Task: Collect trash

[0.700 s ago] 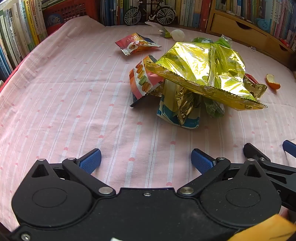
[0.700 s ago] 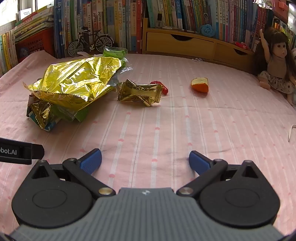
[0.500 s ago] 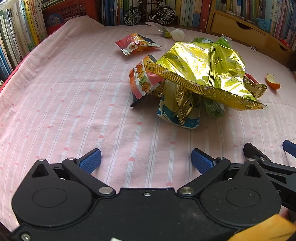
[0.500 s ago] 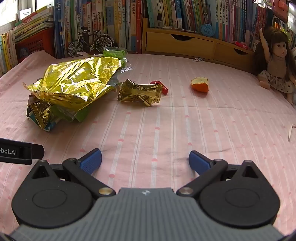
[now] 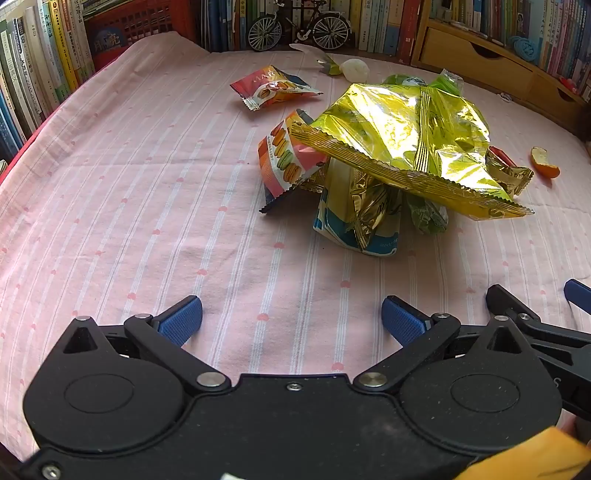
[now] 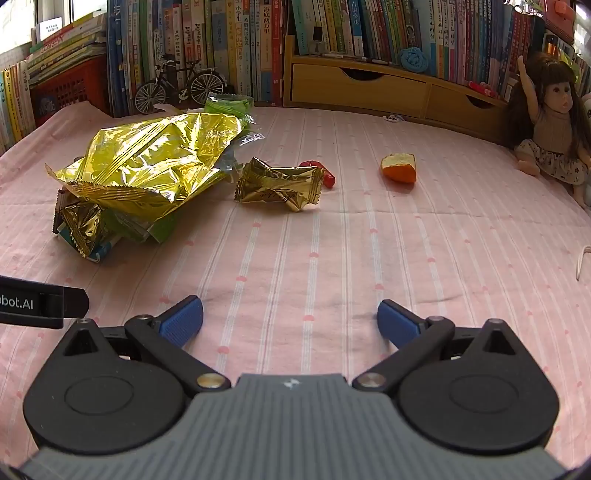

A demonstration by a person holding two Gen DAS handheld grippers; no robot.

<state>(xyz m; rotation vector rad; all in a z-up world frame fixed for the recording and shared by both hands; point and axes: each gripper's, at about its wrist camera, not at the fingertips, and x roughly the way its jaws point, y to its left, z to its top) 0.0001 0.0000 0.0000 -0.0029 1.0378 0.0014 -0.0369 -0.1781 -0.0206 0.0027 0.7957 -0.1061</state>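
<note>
A: Left wrist view first. We note the left gripper (image 5: pixel 291 319) with jaws spread wide, nothing between the blue pads, only the pink striped sheet (image 5: pixel 129 206) beneath. Ahead of it and slightly right sits the trash pile: a large gold foil bag (image 5: pixel 406 140) lying on top of a macaron wrapper (image 5: pixel 286 162), a blue-and-cream packet (image 5: pixel 347 229) and a green wrapper (image 5: pixel 428 218). Well ahead, left of the pile, we see a separate red snack packet (image 5: pixel 273 90).

B: Right wrist view agrees. We record the right gripper (image 6: pixel 290 319) also fully spread and empty. From it the large gold foil bag lies ahead to the left. A small gold wrapper (image 6: pixel 279 184) lies ahead near centre, touching or just beside a red scrap (image 6: pixel 325 175); we cannot tell which. An orange peel piece (image 6: pixel 399 168) lies ahead to the right, apart from both.

A: Neither tool touches any trash.

B: Far right, a doll (image 6: pixel 550 125) sits by the bookshelf (image 6: pixel 332 33).
</note>
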